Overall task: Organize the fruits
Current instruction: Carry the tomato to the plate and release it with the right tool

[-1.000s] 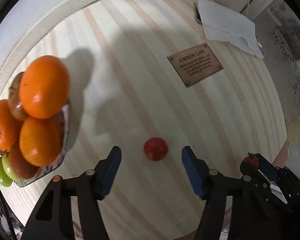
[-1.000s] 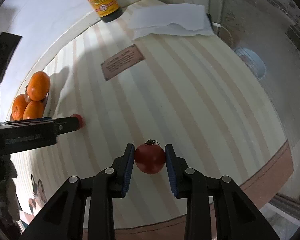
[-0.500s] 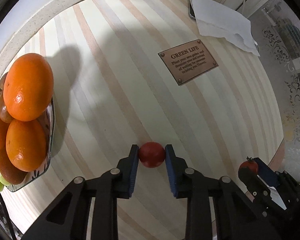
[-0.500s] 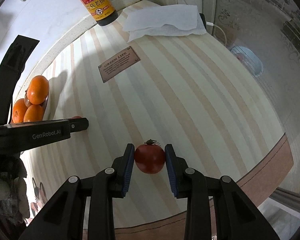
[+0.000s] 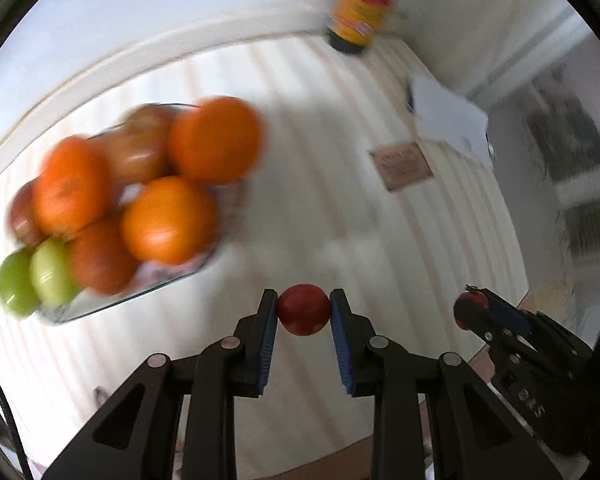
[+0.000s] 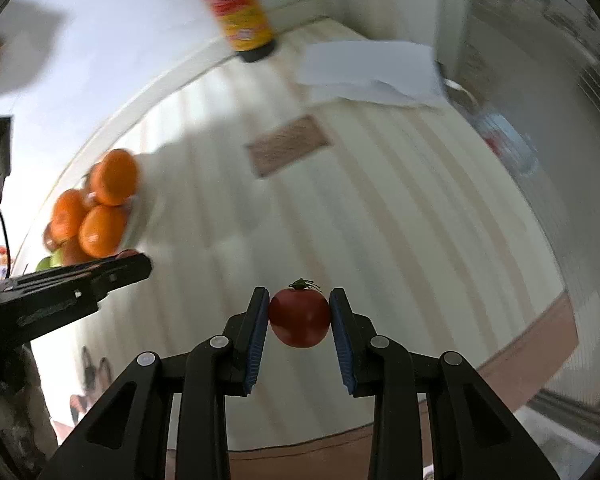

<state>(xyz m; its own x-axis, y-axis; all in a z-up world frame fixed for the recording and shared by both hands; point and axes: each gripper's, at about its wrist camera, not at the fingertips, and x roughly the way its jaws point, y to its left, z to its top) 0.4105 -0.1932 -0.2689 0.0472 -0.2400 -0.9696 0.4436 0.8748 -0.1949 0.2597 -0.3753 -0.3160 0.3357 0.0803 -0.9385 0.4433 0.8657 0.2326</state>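
My left gripper (image 5: 303,309) is shut on a small red tomato (image 5: 303,310) and holds it above the striped table, right of the glass fruit bowl (image 5: 188,276). The bowl is piled with oranges (image 5: 168,220), green fruits (image 5: 52,274) and brownish-red fruits. My right gripper (image 6: 299,312) is shut on a larger red tomato with a green stem (image 6: 299,318), also off the table. The right gripper and its tomato show in the left wrist view (image 5: 470,310). The left gripper shows at the left of the right wrist view (image 6: 100,276), in front of the bowl (image 6: 130,216).
A soy sauce bottle (image 6: 236,8) stands at the back by the wall. A white paper towel (image 6: 372,72) lies at the back right. A brown plaque (image 6: 288,146) lies mid-table. The table's brown front edge (image 6: 532,344) runs at the right.
My left gripper has lifted the small tomato off the table and swung left toward the bowl, which is now more central. My right gripper still holds its tomato and has risen a little.
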